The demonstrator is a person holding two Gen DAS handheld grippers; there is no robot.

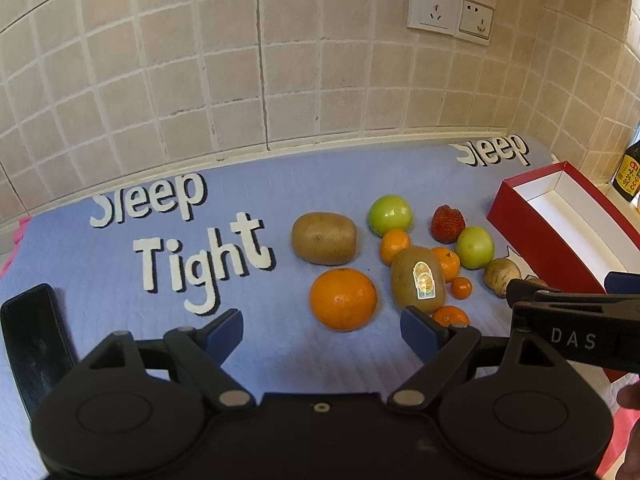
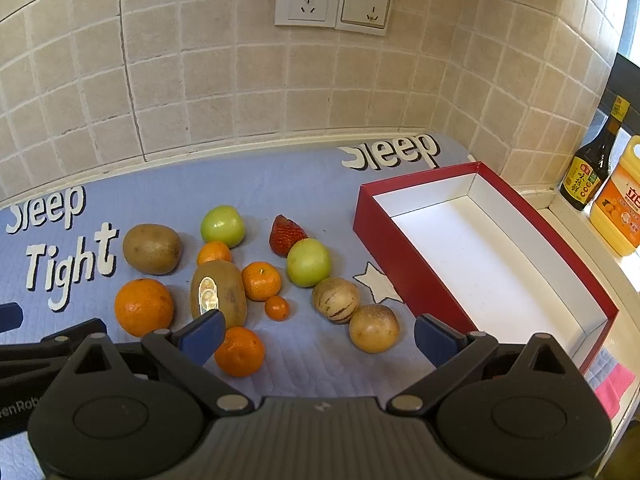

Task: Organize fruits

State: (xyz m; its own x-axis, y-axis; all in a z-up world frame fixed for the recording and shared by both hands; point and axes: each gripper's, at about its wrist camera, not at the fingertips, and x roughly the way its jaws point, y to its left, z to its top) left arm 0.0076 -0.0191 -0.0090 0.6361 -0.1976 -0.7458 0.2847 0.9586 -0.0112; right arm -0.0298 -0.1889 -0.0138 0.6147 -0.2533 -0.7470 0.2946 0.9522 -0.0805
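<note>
- Left wrist view: my left gripper (image 1: 322,330) hangs over the blue mat (image 1: 120,280) with its jaws spread wide and nothing between them; both blue pads (image 1: 224,330) are clear of the fruit.
- Just ahead of it I log a large orange (image 1: 343,299), a plain kiwi (image 1: 324,238) behind that, and a stickered kiwi (image 1: 418,276) to the right; small mandarins cluster around the stickered kiwi, one (image 1: 450,315) partly hidden behind my right pad.
- Further back: two green apples (image 1: 390,215), a strawberry (image 1: 448,224) between them; a pale striped fruit (image 1: 500,276) sits at the edge of the group.
- The red box (image 1: 532,236), white inside, lies on the mat at the right; a black phone (image 1: 34,352) lies at the far left; my right gripper's black frame (image 1: 576,332) crosses the right edge, state unreadable from here.
- Right wrist view: my right gripper (image 2: 316,338) is likewise wide and empty; its left pad overlaps a mandarin (image 2: 240,352) in the picture, contact I cannot tell.
- Between the fingers I see the striped fruit (image 2: 336,300) touching a tan round fruit (image 2: 374,328), both just beside the box (image 2: 404,276); the box holds nothing.
- A dark sauce bottle (image 2: 588,176) and an orange jug (image 2: 618,208) stand on the ledge beyond the box; two wall sockets (image 2: 332,2) are on the tiles.
</note>
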